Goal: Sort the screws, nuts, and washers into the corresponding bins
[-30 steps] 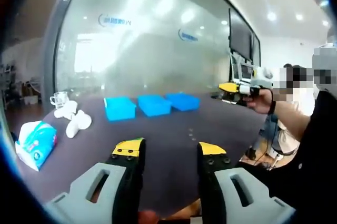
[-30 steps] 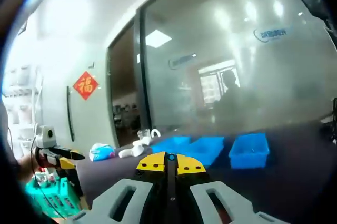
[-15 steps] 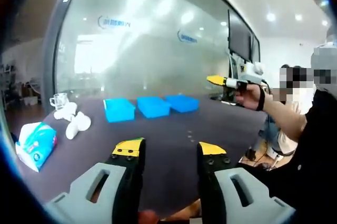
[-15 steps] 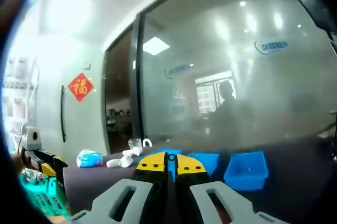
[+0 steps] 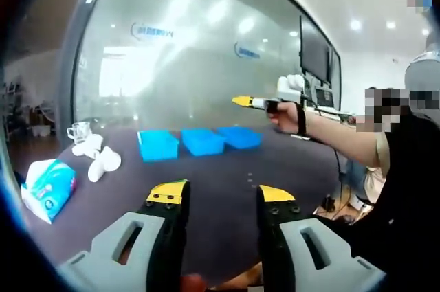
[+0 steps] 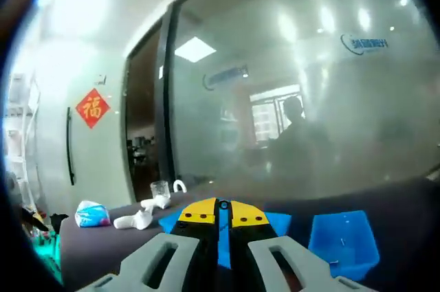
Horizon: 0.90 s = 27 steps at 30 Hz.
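Observation:
Three blue bins (image 5: pixel 199 142) stand in a row at the far side of the dark table (image 5: pixel 220 196). A few small parts (image 5: pixel 249 176) lie on the table in front of them. My left gripper (image 5: pixel 218 196) is open, low over the near table, with nothing between its jaws. In the left gripper view the right gripper (image 5: pixel 247 102) is held up in a person's hand (image 5: pixel 283 115), above the bins. In the right gripper view my right gripper (image 6: pixel 223 211) is shut with nothing in it, and blue bins (image 6: pixel 342 238) lie behind its tips.
A tissue pack (image 5: pixel 47 186), white objects (image 5: pixel 100 160) and a glass cup (image 5: pixel 79 130) sit at the table's left. A frosted glass wall (image 5: pixel 192 65) runs behind the table. The person's arm (image 5: pixel 344 148) reaches in from the right.
The right gripper has swung left and up, from beside the table's right end to above the bins. The bins have grown larger in its view. The left gripper has not moved.

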Each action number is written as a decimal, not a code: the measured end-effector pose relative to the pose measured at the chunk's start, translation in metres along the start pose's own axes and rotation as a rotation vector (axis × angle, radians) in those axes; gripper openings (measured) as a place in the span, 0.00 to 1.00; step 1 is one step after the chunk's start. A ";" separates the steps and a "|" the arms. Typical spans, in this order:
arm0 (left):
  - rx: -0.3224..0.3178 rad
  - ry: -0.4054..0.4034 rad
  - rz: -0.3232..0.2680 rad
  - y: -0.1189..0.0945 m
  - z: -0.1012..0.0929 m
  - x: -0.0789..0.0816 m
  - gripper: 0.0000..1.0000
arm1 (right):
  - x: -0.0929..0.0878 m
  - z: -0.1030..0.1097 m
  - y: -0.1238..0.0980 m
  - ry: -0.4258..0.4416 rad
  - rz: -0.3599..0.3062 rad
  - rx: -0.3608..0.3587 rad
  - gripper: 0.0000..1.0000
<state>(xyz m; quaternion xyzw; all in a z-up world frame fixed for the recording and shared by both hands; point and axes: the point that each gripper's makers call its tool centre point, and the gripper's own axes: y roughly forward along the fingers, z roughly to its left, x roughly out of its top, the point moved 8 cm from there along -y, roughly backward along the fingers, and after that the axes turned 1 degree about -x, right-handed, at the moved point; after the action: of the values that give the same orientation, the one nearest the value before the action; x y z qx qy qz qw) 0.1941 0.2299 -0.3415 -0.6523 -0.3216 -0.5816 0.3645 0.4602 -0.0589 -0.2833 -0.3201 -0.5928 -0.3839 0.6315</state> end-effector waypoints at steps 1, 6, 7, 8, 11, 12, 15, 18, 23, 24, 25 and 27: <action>0.000 -0.002 0.000 0.000 0.000 0.000 0.37 | -0.001 0.000 0.005 -0.007 0.007 -0.001 0.02; 0.001 -0.006 0.000 0.001 0.000 -0.001 0.37 | -0.004 -0.003 0.039 -0.051 0.054 -0.002 0.02; 0.002 -0.008 0.000 0.001 0.000 -0.001 0.37 | -0.005 -0.004 0.045 -0.062 0.065 -0.005 0.02; 0.002 -0.007 0.001 0.001 -0.001 -0.001 0.37 | -0.006 -0.005 0.050 -0.065 0.069 -0.008 0.02; 0.004 -0.007 0.002 0.000 -0.001 -0.001 0.37 | -0.009 -0.009 0.064 -0.093 0.091 -0.013 0.02; 0.005 -0.006 0.003 0.000 -0.002 -0.001 0.37 | -0.010 -0.012 0.069 -0.093 0.101 -0.016 0.02; 0.009 -0.006 0.004 -0.001 -0.002 0.000 0.37 | -0.013 -0.019 0.081 -0.121 0.129 -0.026 0.02; 0.014 -0.004 0.005 -0.002 -0.002 0.001 0.37 | -0.016 -0.023 0.087 -0.115 0.140 -0.031 0.02; 0.016 -0.006 0.005 -0.002 -0.003 0.002 0.37 | -0.020 -0.022 0.092 -0.112 0.152 -0.026 0.02; 0.016 -0.005 0.006 -0.002 -0.003 0.002 0.37 | -0.021 -0.023 0.093 -0.108 0.154 -0.026 0.02; 0.016 -0.005 0.006 -0.002 -0.003 0.001 0.37 | -0.023 -0.023 0.094 -0.107 0.159 -0.024 0.03; 0.017 -0.004 0.007 -0.002 -0.004 0.001 0.37 | -0.024 -0.024 0.095 -0.100 0.158 -0.015 0.05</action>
<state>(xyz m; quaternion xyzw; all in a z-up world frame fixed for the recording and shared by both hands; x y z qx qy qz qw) 0.1906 0.2272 -0.3399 -0.6517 -0.3249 -0.5762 0.3712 0.5541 -0.0290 -0.3047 -0.3895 -0.5936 -0.3209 0.6269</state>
